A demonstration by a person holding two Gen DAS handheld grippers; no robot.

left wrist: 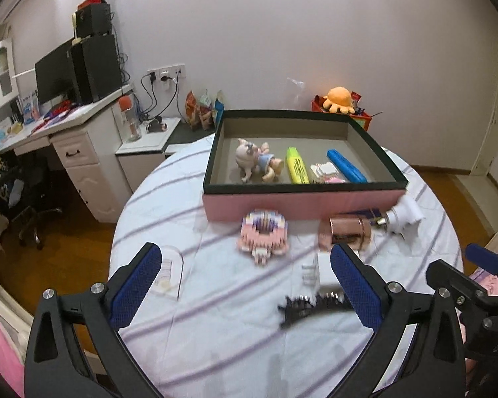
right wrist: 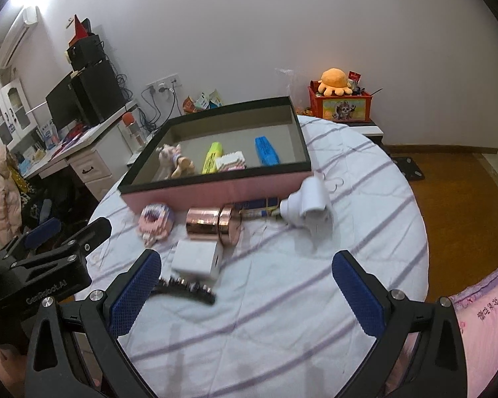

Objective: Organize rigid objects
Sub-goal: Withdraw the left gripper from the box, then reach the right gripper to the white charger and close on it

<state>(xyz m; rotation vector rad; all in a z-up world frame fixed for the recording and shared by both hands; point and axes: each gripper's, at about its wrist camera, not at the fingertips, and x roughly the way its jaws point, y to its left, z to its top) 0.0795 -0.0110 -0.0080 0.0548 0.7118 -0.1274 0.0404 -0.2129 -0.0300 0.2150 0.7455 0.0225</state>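
A pink box with a black rim (left wrist: 302, 204) (right wrist: 215, 192) stands on the round table and holds a pig figurine (left wrist: 255, 162), a yellow highlighter (left wrist: 297, 165), a small white-pink block (left wrist: 323, 170) and a blue case (left wrist: 347, 165). In front of it lie a pink brick toy (left wrist: 262, 233) (right wrist: 156, 220), a rose-gold jar (left wrist: 347, 232) (right wrist: 214, 224), a white bottle (left wrist: 405, 214) (right wrist: 310, 207), a white charger (right wrist: 197, 257) and a black hair clip (left wrist: 310, 305) (right wrist: 186, 288). My left gripper (left wrist: 245, 285) and my right gripper (right wrist: 245, 290) are both open and empty, above the near tabletop.
A striped white cloth covers the table (right wrist: 282, 298). A white desk with a monitor (left wrist: 59, 76) stands at the left. A red bin with an orange plush (right wrist: 337, 83) stands at the far right. A clear plastic piece (left wrist: 169, 272) lies near my left finger.
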